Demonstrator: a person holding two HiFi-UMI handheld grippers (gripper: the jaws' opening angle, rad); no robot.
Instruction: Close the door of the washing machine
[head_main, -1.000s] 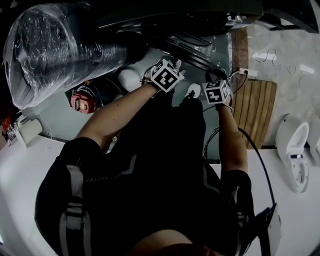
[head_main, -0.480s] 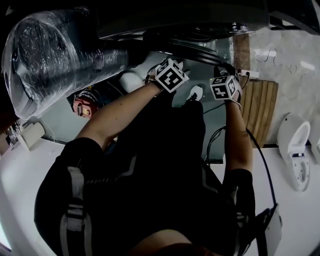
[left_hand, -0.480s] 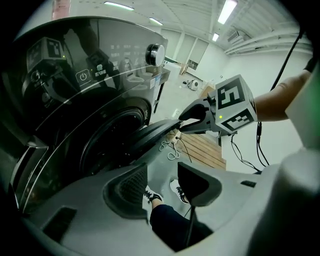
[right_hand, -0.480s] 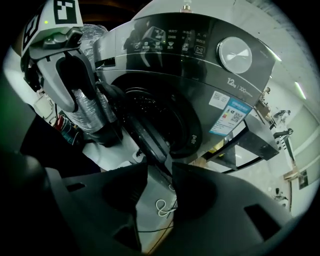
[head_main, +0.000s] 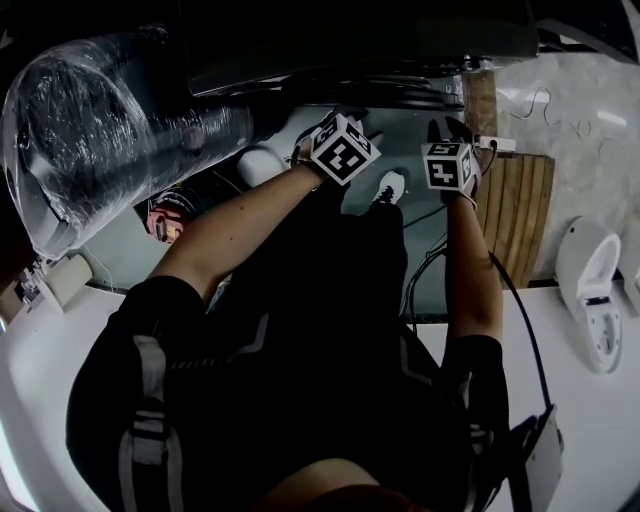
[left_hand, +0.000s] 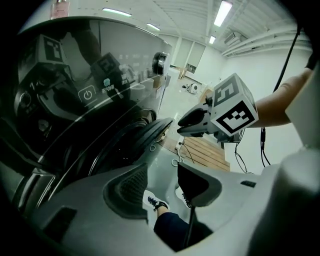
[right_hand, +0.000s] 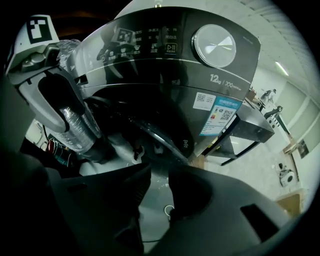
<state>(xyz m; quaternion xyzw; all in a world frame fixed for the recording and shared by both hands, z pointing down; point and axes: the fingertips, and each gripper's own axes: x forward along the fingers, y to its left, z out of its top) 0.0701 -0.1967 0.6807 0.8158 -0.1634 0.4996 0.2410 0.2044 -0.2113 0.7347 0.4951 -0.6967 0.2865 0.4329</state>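
Bright white room, pale floor. Both the left hand-held gripper (left_hand: 162, 182) and the right hand-held gripper (right_hand: 159, 177) are empty with jaws apart, the right's having just narrowed on nothing. Just ahead of them, the round dark-glass door (right_hand: 167, 137) stands ajar off the front of the dark grey washing machine (right_hand: 170, 65). I'd judge the door heavy, rigid and slick-faced, so push flat on its outer rim, far from the hinge.
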